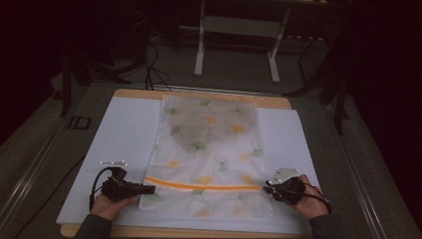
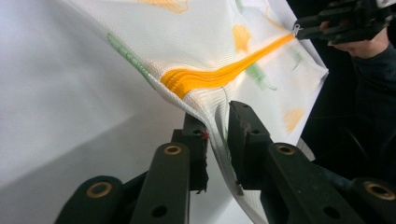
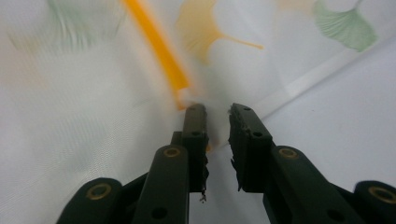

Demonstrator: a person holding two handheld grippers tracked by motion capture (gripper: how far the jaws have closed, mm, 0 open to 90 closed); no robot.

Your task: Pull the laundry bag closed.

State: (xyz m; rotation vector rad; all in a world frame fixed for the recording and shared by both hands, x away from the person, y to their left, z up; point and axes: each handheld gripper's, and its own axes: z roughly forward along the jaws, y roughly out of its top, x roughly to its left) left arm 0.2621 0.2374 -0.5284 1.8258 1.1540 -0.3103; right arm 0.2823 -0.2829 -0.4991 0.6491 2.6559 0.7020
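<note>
Mesh bag (image 1: 209,149) is lying flat, its orange zipper (image 1: 204,185) stretching between both grippers; left gripper (image 2: 217,128) is standing spread around its edge, right gripper (image 3: 217,116) spread beside the zipper's end, ready for working it

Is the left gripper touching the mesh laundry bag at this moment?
Touching. In the left gripper view, the mesh bag has its edge running down between the left gripper jaws, lying against one pad, jaws parted.

The right claw (image 3: 217,112) stands parted at the mesh bag's (image 3: 93,116) orange zipper (image 3: 159,46) end.
</note>
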